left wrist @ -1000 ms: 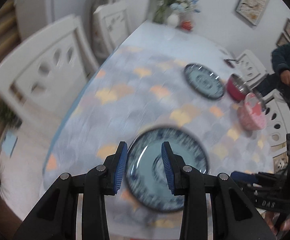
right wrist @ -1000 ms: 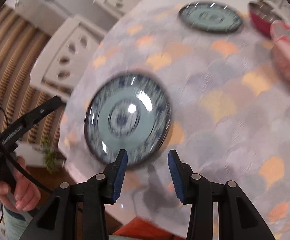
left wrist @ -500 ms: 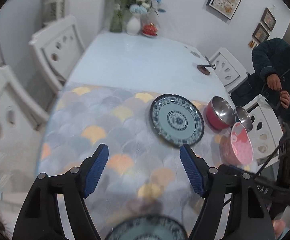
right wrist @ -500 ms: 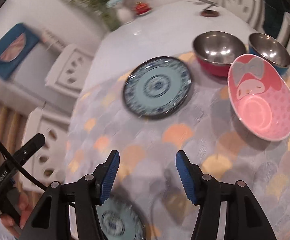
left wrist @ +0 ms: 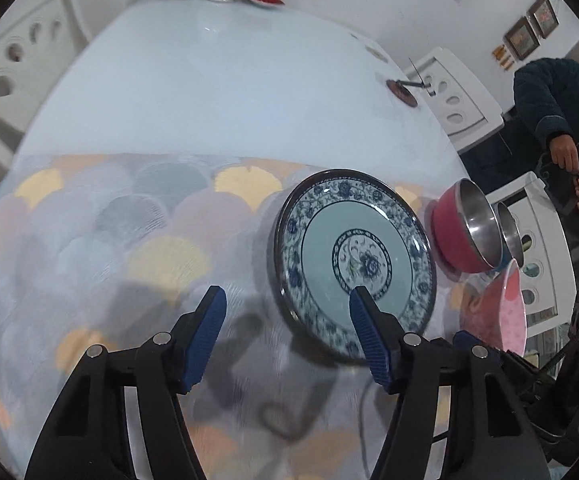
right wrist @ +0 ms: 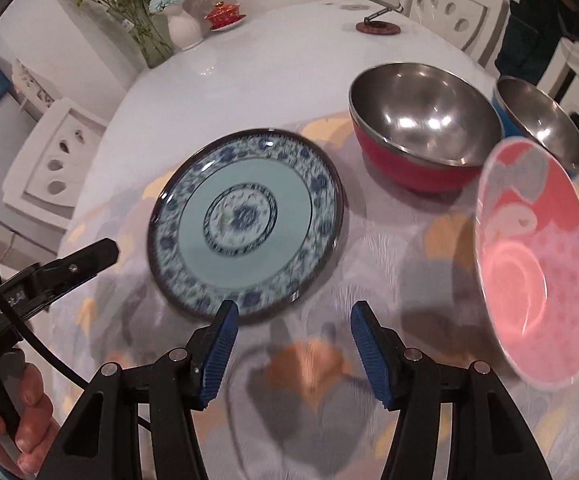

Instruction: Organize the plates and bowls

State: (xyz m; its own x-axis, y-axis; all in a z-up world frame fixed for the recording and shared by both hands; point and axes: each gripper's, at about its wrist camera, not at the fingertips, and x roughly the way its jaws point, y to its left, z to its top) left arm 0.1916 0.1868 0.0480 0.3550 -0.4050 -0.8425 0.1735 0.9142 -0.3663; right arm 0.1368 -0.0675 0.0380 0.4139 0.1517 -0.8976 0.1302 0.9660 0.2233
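I see my left gripper [left wrist: 287,326] spread wide above the scale-patterned tablecloth [left wrist: 129,248], holding nothing; its right finger overlaps the near rim of the round blue-and-white patterned plate [left wrist: 355,258]. My right gripper [right wrist: 292,338] is also wide open and empty, just in front of the same plate [right wrist: 245,220]. To the right of the plate stand the red bowl with steel inside [right wrist: 423,140], the blue steel-lined bowl [right wrist: 541,120] beside it, and nearer, the pink cartoon-print bowl [right wrist: 537,264].
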